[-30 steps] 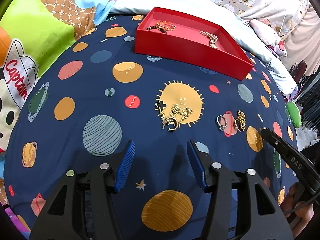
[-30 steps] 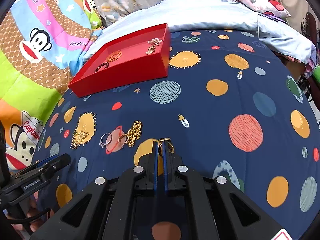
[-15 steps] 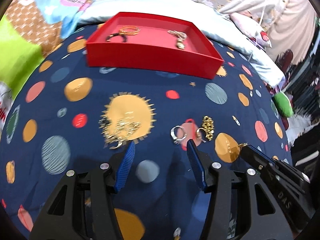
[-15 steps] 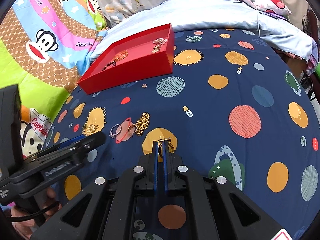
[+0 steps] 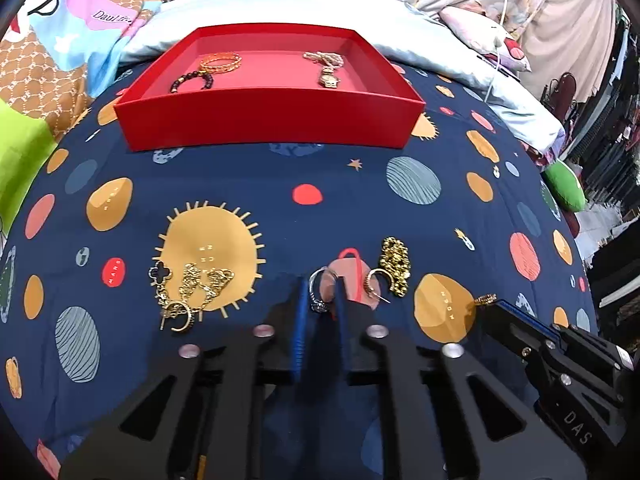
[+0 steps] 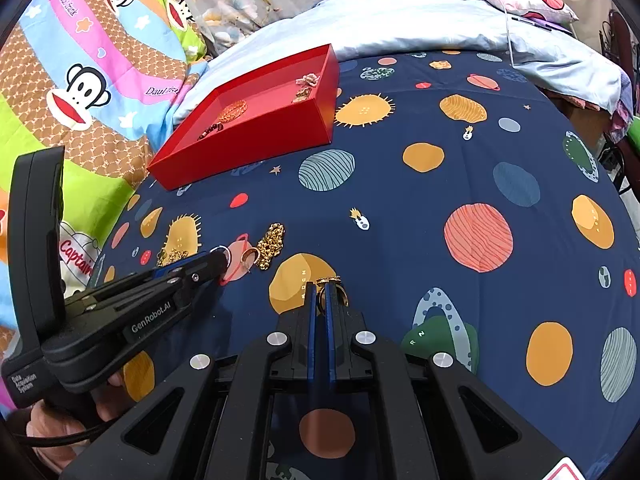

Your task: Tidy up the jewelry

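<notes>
My left gripper (image 5: 322, 286) is shut on a silver ring (image 5: 319, 300) lying on the navy planet-print bedspread; it also shows in the right wrist view (image 6: 218, 258). My right gripper (image 6: 322, 286) is shut on a gold ring (image 6: 331, 296) and holds it just above the spread; it shows in the left wrist view (image 5: 490, 304). A gold hoop (image 5: 376, 284) and a gold chain piece (image 5: 395, 259) lie right of the silver ring. A gold tangle with a black clover (image 5: 188, 288) lies to the left.
A red tray (image 5: 264, 120) stands at the far side, holding a gold bangle (image 5: 220, 60), a dark bead bracelet (image 5: 191, 80) and a gold watch-like piece (image 5: 326, 66). Pillows and a monkey-print quilt (image 6: 80, 92) border the spread.
My left gripper moved forward and right to the silver ring and closed its jaws on it. My right gripper kept its hold on the gold ring and shifted little.
</notes>
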`<state>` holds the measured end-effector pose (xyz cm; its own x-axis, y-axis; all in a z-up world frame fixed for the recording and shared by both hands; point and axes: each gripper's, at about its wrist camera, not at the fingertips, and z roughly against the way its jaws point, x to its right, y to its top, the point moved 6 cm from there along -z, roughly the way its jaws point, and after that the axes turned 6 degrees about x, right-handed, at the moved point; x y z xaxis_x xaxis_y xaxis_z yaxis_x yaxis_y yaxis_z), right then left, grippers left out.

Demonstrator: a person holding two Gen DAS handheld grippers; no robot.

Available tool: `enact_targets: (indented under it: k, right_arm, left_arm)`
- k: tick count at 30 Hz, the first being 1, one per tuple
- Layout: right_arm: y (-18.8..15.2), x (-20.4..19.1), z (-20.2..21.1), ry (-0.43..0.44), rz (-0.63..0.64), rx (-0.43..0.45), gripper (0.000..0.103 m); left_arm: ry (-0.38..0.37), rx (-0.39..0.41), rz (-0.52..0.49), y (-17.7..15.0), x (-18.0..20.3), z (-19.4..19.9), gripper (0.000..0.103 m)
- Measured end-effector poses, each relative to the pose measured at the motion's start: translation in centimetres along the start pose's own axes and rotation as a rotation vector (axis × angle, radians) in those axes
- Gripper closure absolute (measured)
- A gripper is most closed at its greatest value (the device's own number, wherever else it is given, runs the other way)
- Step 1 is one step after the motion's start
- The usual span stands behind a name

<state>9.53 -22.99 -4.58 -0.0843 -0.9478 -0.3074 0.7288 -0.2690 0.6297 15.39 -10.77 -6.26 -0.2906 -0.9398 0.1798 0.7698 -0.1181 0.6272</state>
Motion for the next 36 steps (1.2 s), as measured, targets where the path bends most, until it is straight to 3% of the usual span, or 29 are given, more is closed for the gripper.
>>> enact_targets:
  k: [11, 19, 29, 36]
  right_arm:
    - [0.5, -0.5, 0.9, 0.012, -0.001, 0.02, 0.099]
    - [2.7, -2.1, 2.8, 0.04, 0.024, 0.084, 0.1]
    - [8.8, -4.3, 2.1, 0.073, 0.078, 0.172, 0.1]
    - [14.6, -6.0, -1.6, 0.089, 0.104, 0.207, 0.1]
  left_arm:
    - [-0.015, 0.02, 0.014, -0.1, -0.3, 1.8, 0.096]
    - [-0.018, 0.071, 0.059, 1.8, -2.2, 5.1, 0.096]
    - [0.016, 0.164, 0.093, 7.9, -5.7, 6.6, 0.096]
    - [0.078, 0.216, 0.09, 13.2, -8.5, 4.7, 0.096]
